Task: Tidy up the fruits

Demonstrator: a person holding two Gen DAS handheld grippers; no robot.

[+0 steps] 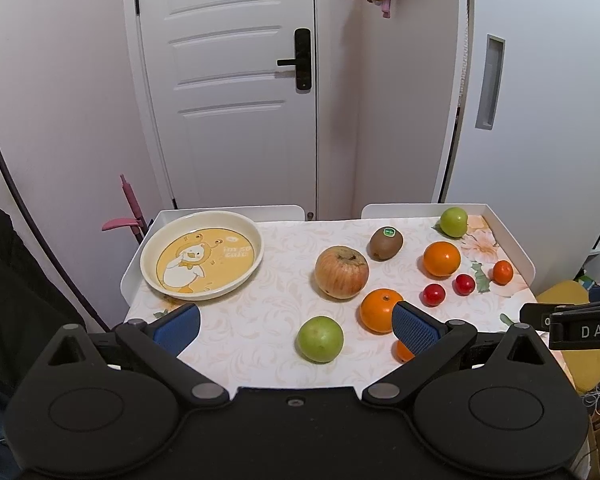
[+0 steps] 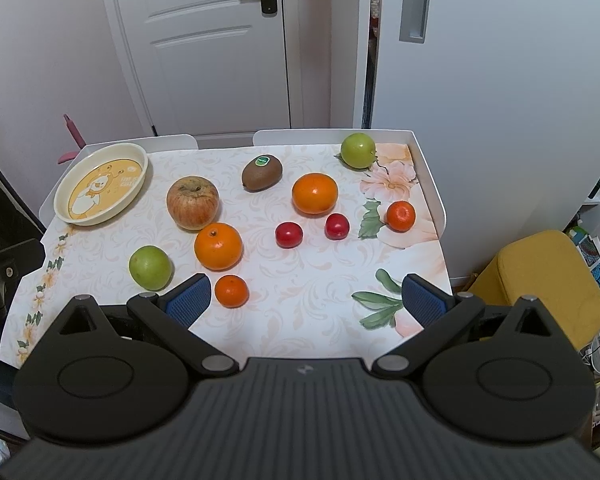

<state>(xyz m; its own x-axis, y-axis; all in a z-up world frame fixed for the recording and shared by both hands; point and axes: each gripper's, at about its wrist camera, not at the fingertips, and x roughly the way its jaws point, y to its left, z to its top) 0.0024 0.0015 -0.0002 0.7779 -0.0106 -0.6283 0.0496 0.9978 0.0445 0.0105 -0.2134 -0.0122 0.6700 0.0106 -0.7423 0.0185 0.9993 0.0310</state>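
Both tongs, left tongs [image 1: 296, 322] and right tongs [image 2: 306, 294], hang open and empty over the tabletop's [image 2: 260, 324] near edge. Round fruits like the small mandarin [image 2: 231, 291] may roll off if nudged; the plate [image 2: 100, 184] waits empty at the far left corner

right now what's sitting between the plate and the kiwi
The apple lies between the plate and the kiwi, a bit nearer the camera than both; otherwise only bare tablecloth. The right wrist view shows it best.
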